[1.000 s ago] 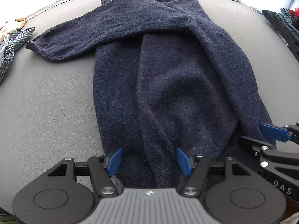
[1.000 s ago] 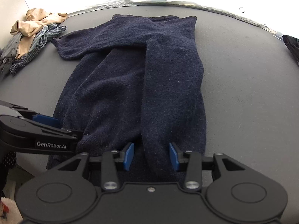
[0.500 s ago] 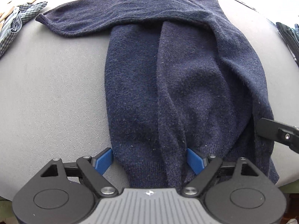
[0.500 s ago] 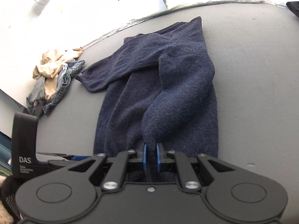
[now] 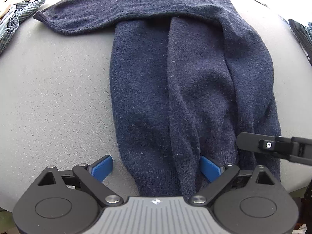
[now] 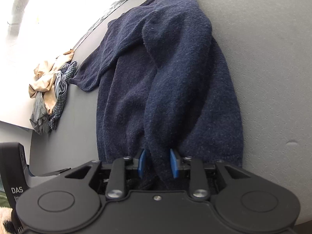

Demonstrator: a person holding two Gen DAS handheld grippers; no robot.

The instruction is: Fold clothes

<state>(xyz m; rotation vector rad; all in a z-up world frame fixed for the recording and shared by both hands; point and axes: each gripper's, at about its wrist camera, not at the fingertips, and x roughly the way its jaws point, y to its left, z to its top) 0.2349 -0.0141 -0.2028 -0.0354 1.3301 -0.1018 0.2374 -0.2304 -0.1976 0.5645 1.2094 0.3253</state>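
A navy knit sweater (image 5: pixel 175 81) lies lengthwise on the grey table, one sleeve stretched out to the far left and a long fold running down its middle. It also shows in the right wrist view (image 6: pixel 175 74). My left gripper (image 5: pixel 156 167) is open, its blue pads either side of the sweater's near hem. My right gripper (image 6: pixel 158 162) is closed on a raised ridge of the sweater's near hem and lifts it slightly. The right gripper's black fingers (image 5: pixel 273 146) show at the sweater's right edge in the left wrist view.
A pile of tan, grey and checked clothes (image 6: pixel 50 89) lies at the table's far left edge, also at the left edge of the left wrist view (image 5: pixel 11 19). Dark clothes (image 5: pixel 302 33) lie at the far right. The grey table (image 5: pixel 48 87) ends just behind both grippers.
My right gripper closed on the sweater's hem fold and tilted, raising the fabric. My left gripper slid back toward the near hem and stayed open.
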